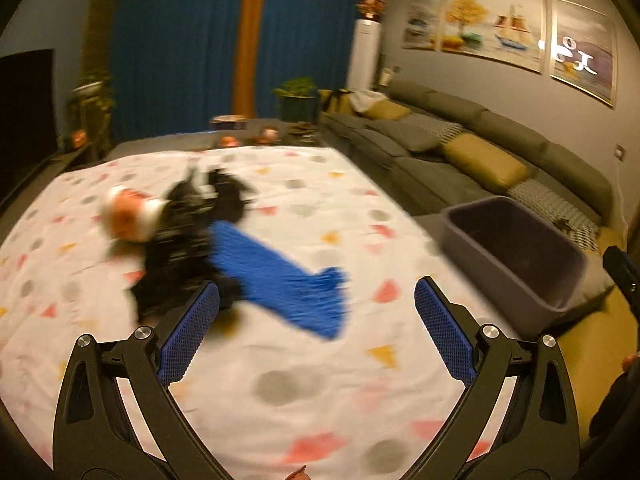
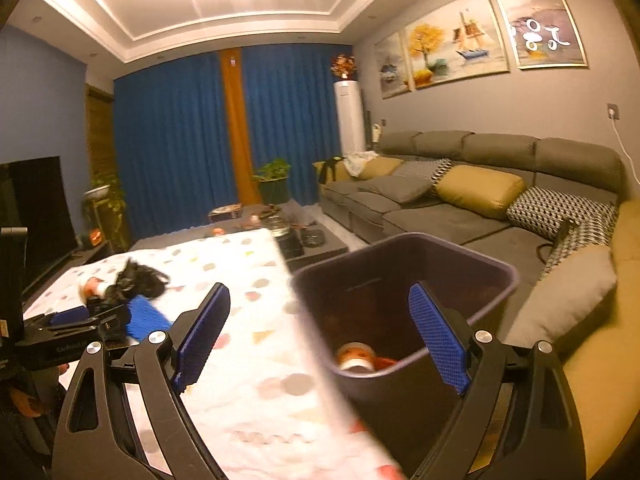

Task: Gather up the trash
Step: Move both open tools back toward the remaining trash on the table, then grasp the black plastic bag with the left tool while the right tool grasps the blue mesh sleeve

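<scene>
Because the grey bin [image 2: 404, 304] stands just beside the cloth-covered bench [image 1: 280, 400], drops are short — a can-like item [image 2: 356, 356] already lies inside. Black crumpled trash [image 1: 188, 236] and a blurred orange-white piece [image 1: 130, 216] remain on the bench. Left gripper [image 1: 316, 328] and right gripper [image 2: 320, 336] — jaws wide apart, empty.
</scene>
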A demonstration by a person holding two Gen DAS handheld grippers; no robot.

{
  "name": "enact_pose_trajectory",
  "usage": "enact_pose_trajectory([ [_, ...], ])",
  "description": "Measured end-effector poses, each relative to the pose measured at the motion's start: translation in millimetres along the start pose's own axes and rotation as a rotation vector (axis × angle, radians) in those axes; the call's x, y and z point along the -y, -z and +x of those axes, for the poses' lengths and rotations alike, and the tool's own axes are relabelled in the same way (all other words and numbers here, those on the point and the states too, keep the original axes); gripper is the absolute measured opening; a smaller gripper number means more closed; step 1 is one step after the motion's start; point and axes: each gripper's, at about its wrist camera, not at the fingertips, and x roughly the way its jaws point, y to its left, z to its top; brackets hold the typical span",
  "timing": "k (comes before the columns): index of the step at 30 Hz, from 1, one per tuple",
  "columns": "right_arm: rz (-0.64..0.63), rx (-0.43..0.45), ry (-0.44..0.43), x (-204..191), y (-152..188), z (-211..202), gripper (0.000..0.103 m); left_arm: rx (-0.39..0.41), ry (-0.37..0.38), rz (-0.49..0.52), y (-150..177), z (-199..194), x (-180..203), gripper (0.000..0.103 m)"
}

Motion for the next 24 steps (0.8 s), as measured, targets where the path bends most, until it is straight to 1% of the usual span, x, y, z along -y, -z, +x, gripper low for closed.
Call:
enact_pose_trajectory([
  [3,-0.002,-0.011,-0.039,-20,3,4,0.088,0.011,-0.06,-0.017,5,-13,-32,0.097],
  [5,-0.006,-0.028,-0.07,-36,6,9,0.088,0.017,-0.085,-0.027,7,-18,-47,0.096],
  [7,-0.02,-0.048,-0.091,-53,10,15,0.088,0.025,-0.096,-0.055,8,-22,-64,0.097],
  [11,-0.038,-0.082,-0.131,-77,19,24,0.088,0.025,-0.099,-0.085,8,-20,-84,0.096],
  [15,-0.048,-0.105,-0.157,-92,23,35,0.088,0.015,-0.114,-0.088,2,-6,-93,0.096],
  [17,-0.053,-0.117,-0.165,-99,23,41,0.088,-0.009,-0.121,-0.096,0,7,-98,0.096],
  [21,-0.063,-0.14,-0.174,-106,22,54,0.087,-0.062,-0.092,-0.148,-5,30,-112,0.096],
  [22,-0.066,-0.147,-0.177,-109,22,59,0.086,-0.074,-0.077,-0.175,-7,37,-117,0.096],
  [24,-0.075,-0.164,-0.178,-113,23,68,0.084,-0.083,-0.073,-0.205,-8,45,-123,0.096],
])
